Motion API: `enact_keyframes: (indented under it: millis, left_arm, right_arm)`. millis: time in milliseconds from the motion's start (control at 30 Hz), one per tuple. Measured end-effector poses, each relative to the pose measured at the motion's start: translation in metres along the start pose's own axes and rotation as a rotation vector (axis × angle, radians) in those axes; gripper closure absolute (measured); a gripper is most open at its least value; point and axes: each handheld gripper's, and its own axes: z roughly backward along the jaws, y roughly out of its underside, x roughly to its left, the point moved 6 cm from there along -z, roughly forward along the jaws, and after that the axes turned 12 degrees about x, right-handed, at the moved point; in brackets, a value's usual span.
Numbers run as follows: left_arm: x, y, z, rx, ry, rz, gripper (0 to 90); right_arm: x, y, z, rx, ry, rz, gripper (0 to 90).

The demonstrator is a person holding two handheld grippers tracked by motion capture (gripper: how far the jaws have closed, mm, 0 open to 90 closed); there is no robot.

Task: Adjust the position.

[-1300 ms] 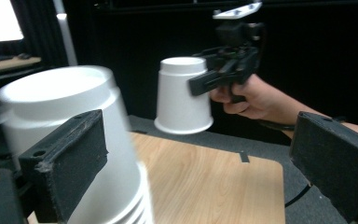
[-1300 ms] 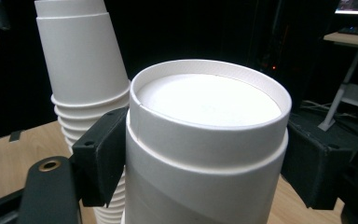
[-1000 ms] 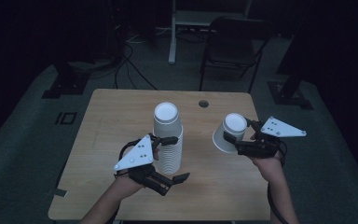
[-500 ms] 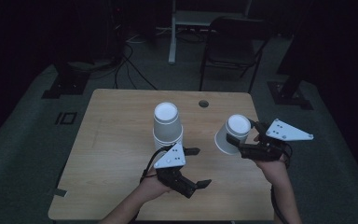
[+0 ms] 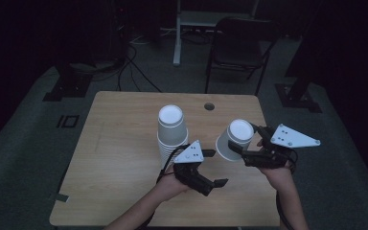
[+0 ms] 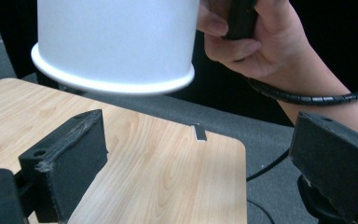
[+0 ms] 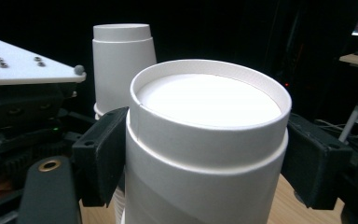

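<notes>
My right claw (image 5: 249, 143) grips an upturned cup (image 5: 234, 140) (off the surface (image 5: 120, 139)); left claw (image 5: 214, 167) gapes empty beside the stack (image 5: 171, 129).

Cup stack (image 5: 172, 132) on table (image 5: 110, 158); held cup (image 5: 234, 140) right.

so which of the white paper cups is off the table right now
The single upside-down white paper cup clamped in the right hand-held gripper; the other cups sit stacked on the wooden table.
</notes>
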Motion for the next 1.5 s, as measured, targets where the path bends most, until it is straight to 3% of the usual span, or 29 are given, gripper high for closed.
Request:
enact_keyframes:
  millis: [200, 300, 467, 767, 867, 967, 1100, 1300, 1400, 1500]
  left_arm:
    - [0.002, -0.001, -0.006, -0.005, 0.019, 0.027, 6.6]
    - [0.001, -0.004, -0.007, -0.013, 0.02, 0.022, 14.5]
    - [0.001, -0.006, -0.007, -0.017, 0.003, 0.021, 18.5]
    - [0.005, -0.006, 0.0, -0.054, -0.022, 0.011, 34.1]
    - [0.004, -0.006, 0.002, -0.076, -0.008, 0.006, 35.7]
    - [0.005, -0.006, 0.004, -0.076, -0.03, 0.003, 36.8]
    - [0.008, -0.006, 0.01, -0.089, -0.063, 0.007, 48.8]
    - [0.011, -0.01, 0.019, -0.126, -0.05, 0.012, 59.8]
    - [0.01, -0.012, 0.022, -0.145, -0.027, 0.007, 66.0]
    - [0.008, -0.013, 0.024, -0.152, 0.023, -0.005, 73.4]
  right_arm:
    - [0.003, -0.001, 0.0, -0.013, -0.025, -0.003, 22.3]
    - [0.006, 0.0, -0.002, -0.009, -0.033, 0.004, 22.3]
    - [0.009, 0.0, 0.0, -0.01, -0.037, 0.012, 22.3]
    - [0.009, 0.004, 0.006, -0.029, -0.047, 0.005, 22.2]
    - [0.01, 0.005, 0.008, -0.033, -0.053, 0.005, 22.2]
    - [0.011, 0.008, 0.01, -0.028, -0.057, 0.007, 22.2]
    - [0.013, 0.013, 0.011, -0.014, -0.069, 0.011, 22.2]
    - [0.011, 0.02, 0.012, 0.004, -0.071, 0.003, 22.2]
    - [0.01, 0.024, 0.012, 0.008, -0.088, -0.006, 22.2]
    - [0.008, 0.028, 0.013, 0.002, -0.121, -0.016, 22.0]
